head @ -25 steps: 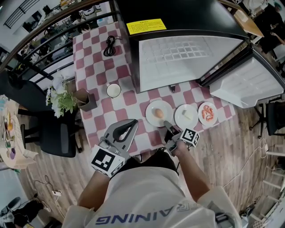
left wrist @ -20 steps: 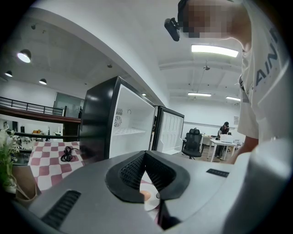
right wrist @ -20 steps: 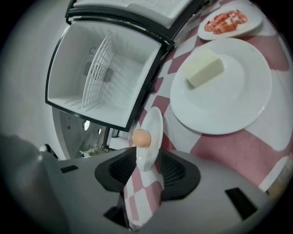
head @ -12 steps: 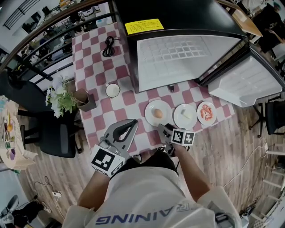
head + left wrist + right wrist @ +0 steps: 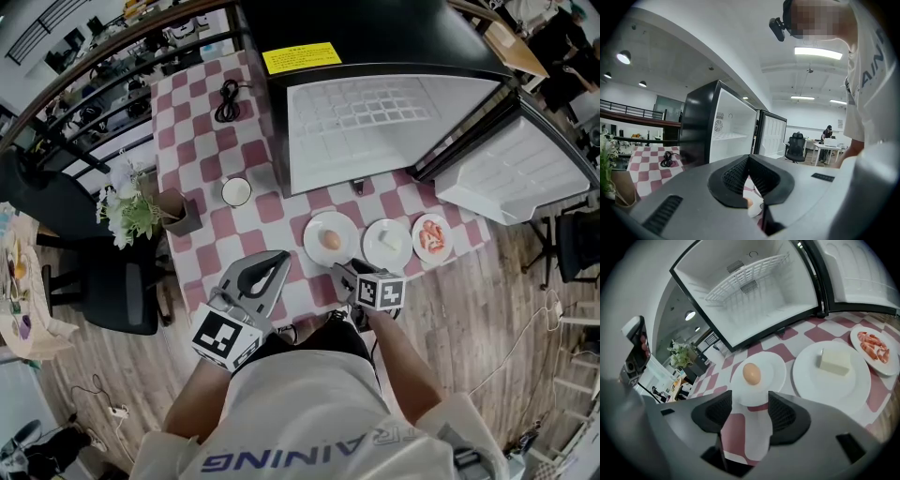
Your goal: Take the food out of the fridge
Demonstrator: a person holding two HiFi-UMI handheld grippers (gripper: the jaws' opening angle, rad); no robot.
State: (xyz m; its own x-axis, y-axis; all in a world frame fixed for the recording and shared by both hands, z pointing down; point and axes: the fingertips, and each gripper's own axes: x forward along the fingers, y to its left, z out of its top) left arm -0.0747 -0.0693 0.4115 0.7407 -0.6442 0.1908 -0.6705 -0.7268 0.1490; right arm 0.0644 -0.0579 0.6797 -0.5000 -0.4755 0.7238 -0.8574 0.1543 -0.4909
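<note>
Three white plates sit in a row on the checked table in front of the open, empty fridge (image 5: pixel 375 122). The left plate (image 5: pixel 314 248) carries an egg (image 5: pixel 331 240), the middle plate (image 5: pixel 375 253) a pale block (image 5: pixel 391 242), the right plate (image 5: pixel 419 246) shrimp (image 5: pixel 437 236). My right gripper (image 5: pixel 345 272) stands open just short of the egg plate's (image 5: pixel 773 371) near rim, nothing between its fingers, and the egg (image 5: pixel 751 373) lies ahead of it (image 5: pixel 750 411). The block (image 5: pixel 834 361) and shrimp (image 5: pixel 874 345) lie to its right. My left gripper (image 5: pixel 279 257) is shut and empty, held over the table's near edge (image 5: pixel 749 158).
The fridge door (image 5: pixel 511 173) swings out at the right. A white cup (image 5: pixel 237 190), a brown holder (image 5: pixel 180 211) and flowers (image 5: pixel 131 214) stand at the left, with a black cable (image 5: pixel 229 97) at the back. A dark chair (image 5: pixel 103 281) stands beside the table.
My right gripper has opened at the egg plate's near rim, rolled about its own axis and drawn back slightly. The plates and my left gripper have stayed put.
</note>
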